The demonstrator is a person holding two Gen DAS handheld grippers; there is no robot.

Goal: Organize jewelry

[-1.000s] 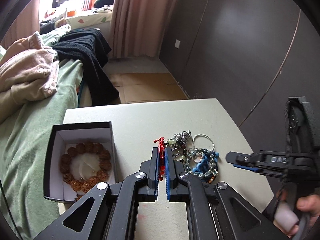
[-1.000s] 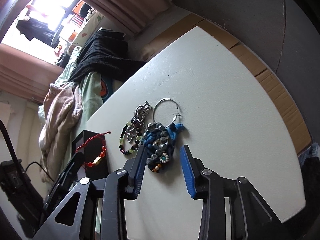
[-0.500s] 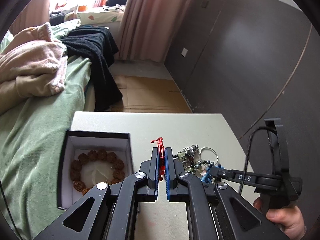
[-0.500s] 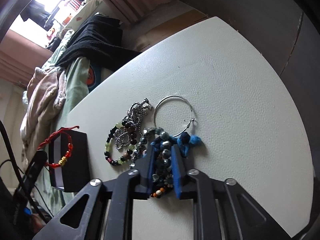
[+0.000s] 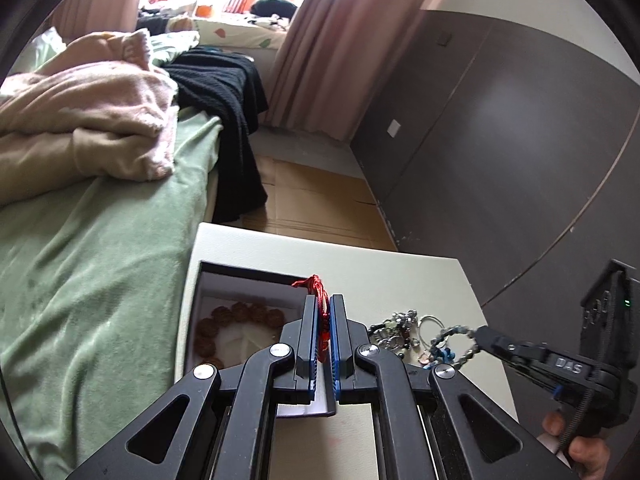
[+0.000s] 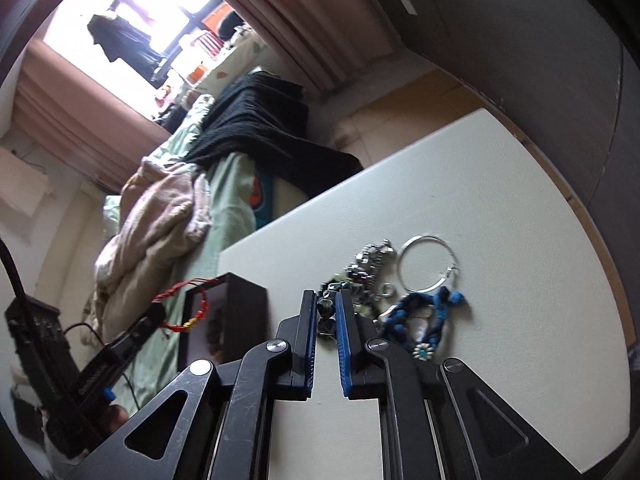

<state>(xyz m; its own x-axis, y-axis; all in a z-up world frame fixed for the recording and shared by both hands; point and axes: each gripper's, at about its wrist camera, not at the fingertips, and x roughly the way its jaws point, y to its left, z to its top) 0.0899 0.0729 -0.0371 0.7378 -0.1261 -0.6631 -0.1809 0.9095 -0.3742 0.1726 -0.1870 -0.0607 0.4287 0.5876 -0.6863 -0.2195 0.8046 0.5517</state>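
My left gripper (image 5: 323, 300) is shut on a red cord bracelet (image 5: 318, 292) and holds it above the right rim of an open black box (image 5: 244, 276); a brown bead bracelet (image 5: 240, 316) lies inside. The red bracelet (image 6: 188, 312) and box (image 6: 240, 312) also show in the right wrist view. My right gripper (image 6: 326, 298) is shut on a grey bead bracelet (image 6: 326, 312), lifted off the white table (image 6: 500, 208); the bracelet (image 5: 456, 340) hangs from its tip in the left wrist view. A blue cord bracelet (image 6: 420, 316), silver hoop (image 6: 428, 264) and silver chain (image 6: 370, 260) lie on the table.
A bed with a green sheet (image 5: 100, 260), a pink blanket (image 5: 80, 120) and black cloth (image 5: 224, 92) borders the table's left side. A dark wall panel (image 5: 500, 160) stands to the right. Cardboard (image 5: 312, 200) covers the floor beyond the table.
My right gripper closed on the grey bead bracelet and lifted it from the pile. My left gripper carried the red bracelet left, over the box's rim.
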